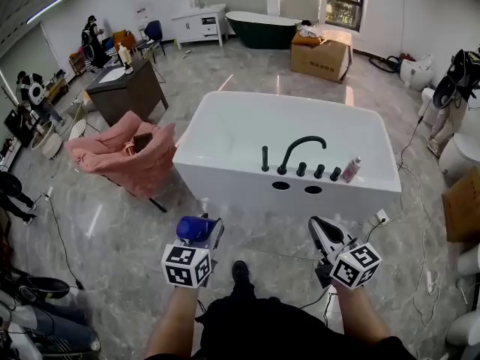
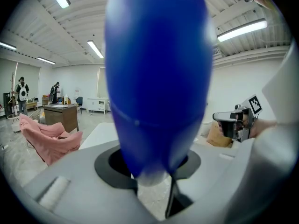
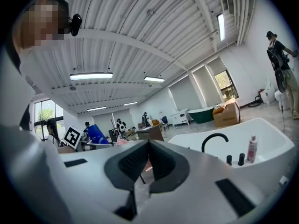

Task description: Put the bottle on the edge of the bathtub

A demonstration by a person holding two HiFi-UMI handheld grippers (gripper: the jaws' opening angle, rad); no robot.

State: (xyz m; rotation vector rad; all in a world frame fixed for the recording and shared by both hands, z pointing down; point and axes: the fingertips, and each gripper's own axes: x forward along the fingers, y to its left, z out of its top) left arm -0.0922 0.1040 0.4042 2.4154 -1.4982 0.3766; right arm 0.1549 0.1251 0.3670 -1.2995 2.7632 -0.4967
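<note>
Blue bottle [image 1: 192,229] is pinched in the left gripper [image 1: 204,235] at lower centre, ready for carrying to the white bathtub [image 1: 225,172] rim above. The right gripper [image 1: 323,235] hangs idle, jaws pressed together on nothing.

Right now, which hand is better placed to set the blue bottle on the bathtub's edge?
Left. The left tongs hold the blue bottle; the right tongs are shut and empty. Both are short of the bathtub.
</note>
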